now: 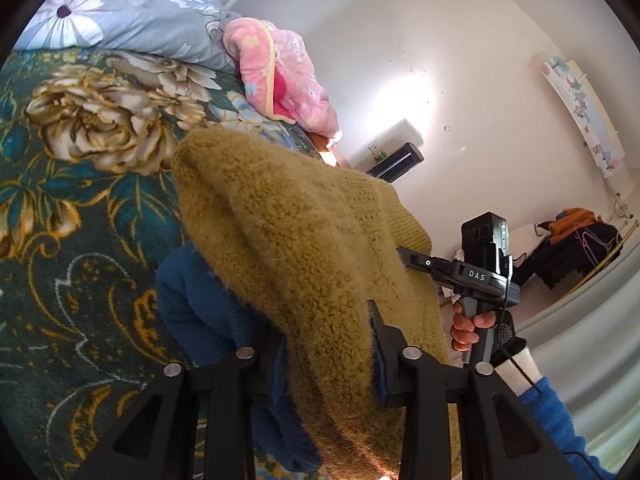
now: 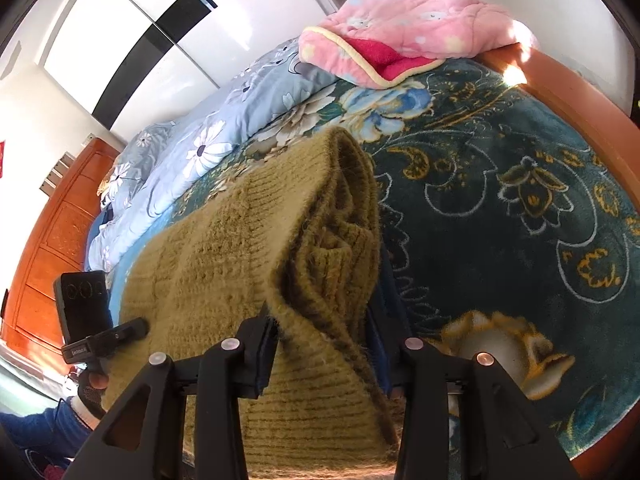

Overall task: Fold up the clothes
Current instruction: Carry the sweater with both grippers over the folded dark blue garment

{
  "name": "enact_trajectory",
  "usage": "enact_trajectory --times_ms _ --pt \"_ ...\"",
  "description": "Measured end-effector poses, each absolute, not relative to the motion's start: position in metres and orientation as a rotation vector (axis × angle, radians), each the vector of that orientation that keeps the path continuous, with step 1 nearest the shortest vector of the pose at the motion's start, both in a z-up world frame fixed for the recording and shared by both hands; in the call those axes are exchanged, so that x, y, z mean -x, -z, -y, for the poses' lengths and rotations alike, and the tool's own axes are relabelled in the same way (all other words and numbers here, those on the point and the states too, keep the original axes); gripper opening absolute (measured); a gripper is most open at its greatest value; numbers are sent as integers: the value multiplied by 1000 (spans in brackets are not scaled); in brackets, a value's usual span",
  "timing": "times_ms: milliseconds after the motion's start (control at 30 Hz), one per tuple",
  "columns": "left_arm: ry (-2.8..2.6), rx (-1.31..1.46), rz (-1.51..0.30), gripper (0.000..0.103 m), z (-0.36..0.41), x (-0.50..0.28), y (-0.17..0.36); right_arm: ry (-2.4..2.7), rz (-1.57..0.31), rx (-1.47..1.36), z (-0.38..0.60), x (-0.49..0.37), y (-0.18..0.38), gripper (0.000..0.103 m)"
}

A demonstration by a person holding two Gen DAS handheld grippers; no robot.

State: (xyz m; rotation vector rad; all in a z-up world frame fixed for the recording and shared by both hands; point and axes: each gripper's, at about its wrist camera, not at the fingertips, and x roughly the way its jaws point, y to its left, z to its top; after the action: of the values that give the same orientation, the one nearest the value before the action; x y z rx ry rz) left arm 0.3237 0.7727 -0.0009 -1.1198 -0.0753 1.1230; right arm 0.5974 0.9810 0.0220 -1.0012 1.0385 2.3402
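A fluffy mustard knit sweater is folded into a thick bundle low over the dark green floral blanket of a bed. My left gripper is shut on one end of it, and the wool fills the gap between its pads. My right gripper is shut on the other end, where the folded layers and the ribbed hem bunch between its fingers. Each gripper shows in the other's view: the right gripper at the sweater's far edge, the left gripper at its left edge. A dark blue fleece garment lies under the sweater.
A pink quilt and a light blue flowered duvet lie at the back of the bed. A wooden headboard and the bed's wooden edge border it. A hand in a blue sleeve holds the right gripper.
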Motion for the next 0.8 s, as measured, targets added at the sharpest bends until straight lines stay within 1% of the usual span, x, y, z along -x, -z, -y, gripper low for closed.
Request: enact_trajectory --times_ms 33,67,100,133,200,233,300,333,367,400,500,533,567,667,800 --pt "-1126 1122 70 41 -775 -324 0 -2330 -1028 1006 -980 -596 -24 49" --pt "-1124 1127 68 45 -775 -325 -1 -2318 -1022 1012 -978 -596 -26 50" --pt "-1128 1131 64 53 -775 -325 -2 -2305 -1016 1022 -977 -595 -28 52" --pt "-1130 1129 58 58 -773 -326 -5 -2287 -994 1035 -975 -594 -30 55" --pt "-1142 1095 43 79 -768 -330 -13 -2258 -960 1049 -971 -594 -34 57" --pt "-1151 1075 36 82 -765 -332 -17 -2247 -939 1048 -968 -594 -37 60" --pt "-1173 1049 27 93 -760 -334 -26 -2228 -900 1042 -961 -595 -43 64" --pt "-1180 1038 28 96 -757 -334 -30 -2224 -883 1025 -957 -596 -47 66" --pt "-1185 1026 30 101 -754 -334 -34 -2223 -861 1010 -952 -597 -50 66" --pt "-1191 1013 33 103 -750 -334 -39 -2220 -839 994 -947 -598 -54 67" --pt "-1209 983 27 103 -741 -333 -49 -2201 -774 938 -930 -603 -67 70" --pt "-1211 977 24 103 -738 -333 -51 -2196 -761 911 -925 -604 -71 76" --pt "-1211 972 19 103 -734 -333 -52 -2190 -744 883 -919 -606 -75 80" --pt "-1220 968 0 103 -725 -334 -52 -2144 -646 822 -898 -609 -84 80" --pt "-1236 967 -9 103 -710 -334 -48 -2145 -622 792 -870 -613 -86 80"
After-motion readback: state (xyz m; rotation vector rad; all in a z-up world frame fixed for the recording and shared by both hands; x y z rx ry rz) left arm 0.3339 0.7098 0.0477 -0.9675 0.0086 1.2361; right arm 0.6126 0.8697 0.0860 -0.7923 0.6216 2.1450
